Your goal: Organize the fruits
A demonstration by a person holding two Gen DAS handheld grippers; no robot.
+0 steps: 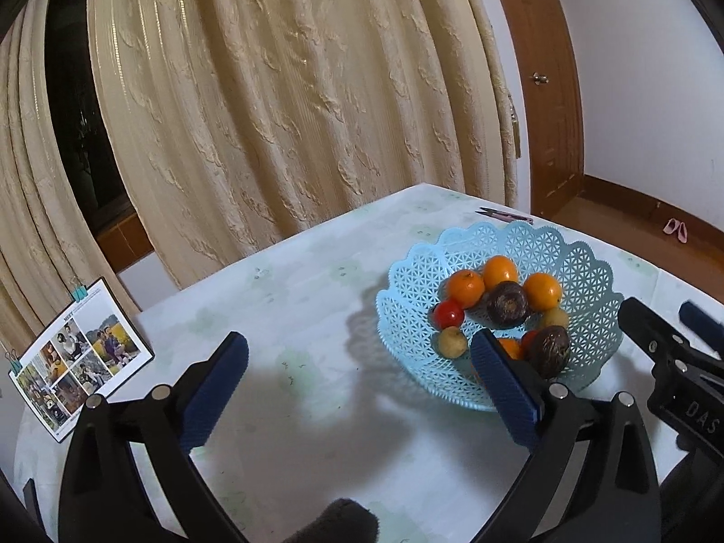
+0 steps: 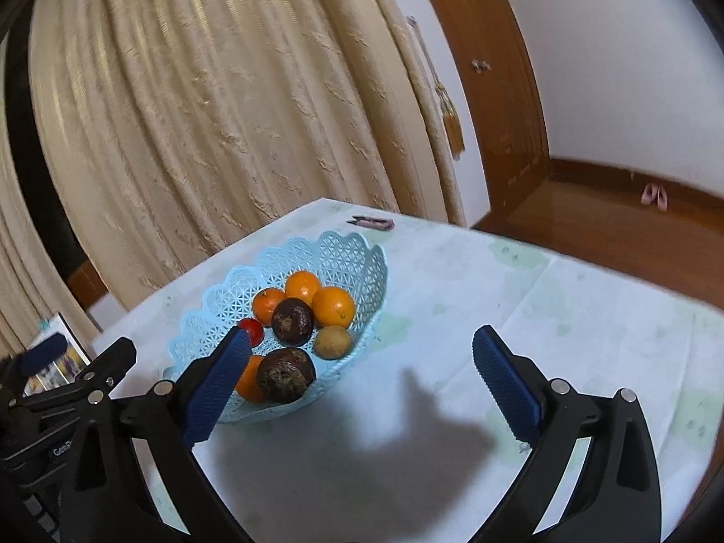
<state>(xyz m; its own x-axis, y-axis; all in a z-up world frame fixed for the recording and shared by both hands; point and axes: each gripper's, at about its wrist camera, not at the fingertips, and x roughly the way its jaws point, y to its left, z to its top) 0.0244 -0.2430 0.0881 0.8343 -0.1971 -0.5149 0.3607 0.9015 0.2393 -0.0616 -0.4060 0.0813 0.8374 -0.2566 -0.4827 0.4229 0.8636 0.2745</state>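
On the table [image 1: 294,280], scissors [image 1: 504,215] lie at twelve o'clock from the fruit basket [image 1: 579,262], photo card [image 1: 81,357] at nine; both tongs, left [image 1: 362,380] and right [image 2: 362,371], gape empty.

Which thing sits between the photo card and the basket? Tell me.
Nothing: in the left wrist view only bare tablecloth lies between the photo card and the basket.
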